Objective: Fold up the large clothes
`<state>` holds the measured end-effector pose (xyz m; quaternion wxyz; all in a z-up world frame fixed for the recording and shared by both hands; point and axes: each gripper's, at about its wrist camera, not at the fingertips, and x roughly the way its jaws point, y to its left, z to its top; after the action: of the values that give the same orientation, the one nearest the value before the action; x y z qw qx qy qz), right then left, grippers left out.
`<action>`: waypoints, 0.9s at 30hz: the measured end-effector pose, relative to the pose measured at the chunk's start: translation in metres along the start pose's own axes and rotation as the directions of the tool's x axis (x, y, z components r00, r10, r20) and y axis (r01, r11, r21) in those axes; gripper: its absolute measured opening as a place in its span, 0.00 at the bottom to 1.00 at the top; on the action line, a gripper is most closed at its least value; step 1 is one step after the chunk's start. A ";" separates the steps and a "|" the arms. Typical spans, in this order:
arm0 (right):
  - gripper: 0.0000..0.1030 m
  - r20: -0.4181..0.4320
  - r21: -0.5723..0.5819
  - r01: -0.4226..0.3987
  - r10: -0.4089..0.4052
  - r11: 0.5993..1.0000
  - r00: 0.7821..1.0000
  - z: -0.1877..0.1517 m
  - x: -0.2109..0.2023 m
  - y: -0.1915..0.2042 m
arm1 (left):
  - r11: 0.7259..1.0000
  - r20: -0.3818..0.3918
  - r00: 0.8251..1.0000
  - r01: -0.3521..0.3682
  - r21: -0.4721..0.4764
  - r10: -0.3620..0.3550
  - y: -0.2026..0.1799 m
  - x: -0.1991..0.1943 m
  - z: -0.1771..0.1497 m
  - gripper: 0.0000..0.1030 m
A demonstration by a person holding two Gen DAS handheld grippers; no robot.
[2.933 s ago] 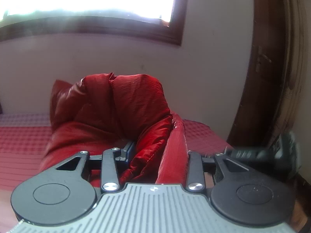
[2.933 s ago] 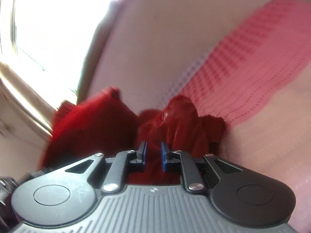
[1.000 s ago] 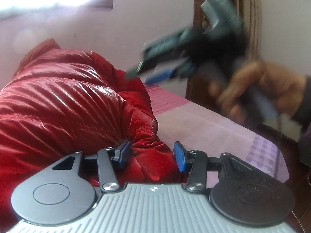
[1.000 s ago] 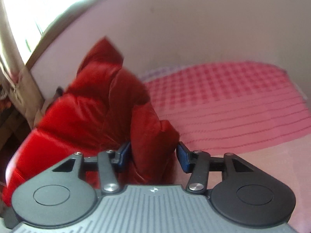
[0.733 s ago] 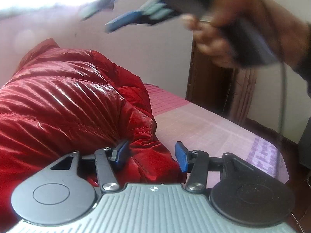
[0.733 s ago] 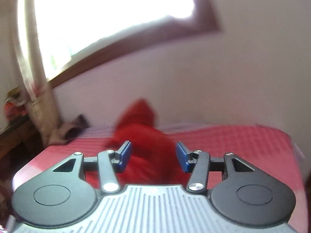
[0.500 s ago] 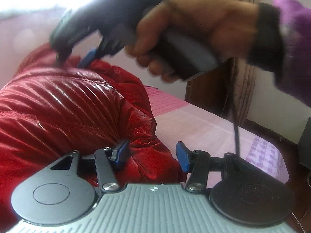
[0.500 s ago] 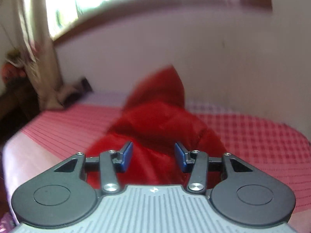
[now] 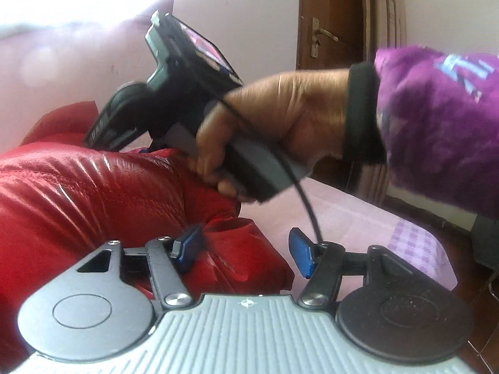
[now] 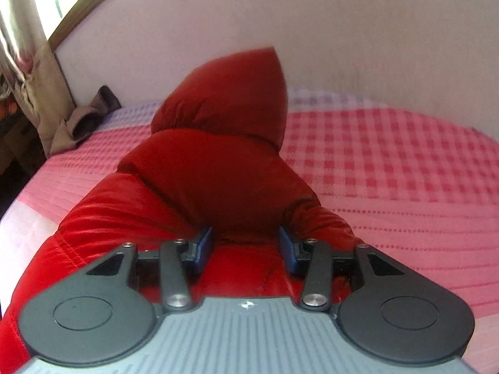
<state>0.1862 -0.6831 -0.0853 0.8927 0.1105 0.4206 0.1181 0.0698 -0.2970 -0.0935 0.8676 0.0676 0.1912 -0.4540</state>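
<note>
A shiny red puffer jacket [image 9: 93, 199] lies bunched on a pink bed [image 9: 349, 218]. My left gripper [image 9: 244, 254] is open, its jaws around a fold at the jacket's edge. In the left wrist view the right gripper's body [image 9: 174, 87], held by a hand in a purple sleeve, rests on top of the jacket. In the right wrist view the jacket [image 10: 218, 168] stretches away with its hood pointing up at the far end. My right gripper [image 10: 244, 251] is open, jaws wide, pressed low on the jacket.
The pink checked bedspread [image 10: 389, 162] spreads to the right of the jacket. A curtain [image 10: 28, 71] and a brown cloth [image 10: 87, 118] are at the far left. A wooden door [image 9: 327, 21] stands behind the bed.
Both grippers have let go of the jacket and stand open. The right gripper swung up over the left one and came down onto the top of the jacket.
</note>
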 end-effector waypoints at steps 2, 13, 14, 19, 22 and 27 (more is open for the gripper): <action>0.42 0.036 -0.031 0.013 -0.012 0.999 0.999 -0.006 0.001 0.001 | 1.000 -0.007 1.000 0.008 -0.005 -0.008 0.000 0.003 0.000 0.60; 0.45 0.154 -0.095 -0.004 0.018 0.995 0.988 -0.005 -0.063 0.009 | 1.000 -0.041 0.999 0.015 -0.010 -0.015 -0.001 0.007 0.003 0.68; 0.45 0.160 -0.118 0.000 0.019 0.993 0.987 -0.010 -0.072 0.013 | 1.000 -0.040 0.999 0.017 -0.008 -0.017 -0.003 0.007 0.003 0.69; 0.44 0.170 -0.200 0.021 0.013 0.979 0.985 -0.042 -0.086 0.026 | 0.998 -0.030 0.999 0.040 -0.039 -0.041 -0.004 -0.012 0.006 0.68; 0.44 0.177 -0.173 0.032 0.000 0.984 0.984 -0.050 -0.083 0.019 | 0.997 0.000 0.999 0.038 -0.064 -0.038 -0.002 -0.041 0.014 0.68; 0.44 0.222 -0.117 0.023 0.004 0.993 0.975 -0.067 -0.063 0.013 | 0.989 0.113 0.989 -0.075 -0.127 0.090 0.030 -0.086 0.044 0.68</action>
<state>0.0935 -0.6837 -0.0771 0.9395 0.0678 0.3113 0.1257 0.0619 -0.2273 -0.0214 0.8980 -0.0052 0.1638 -0.4083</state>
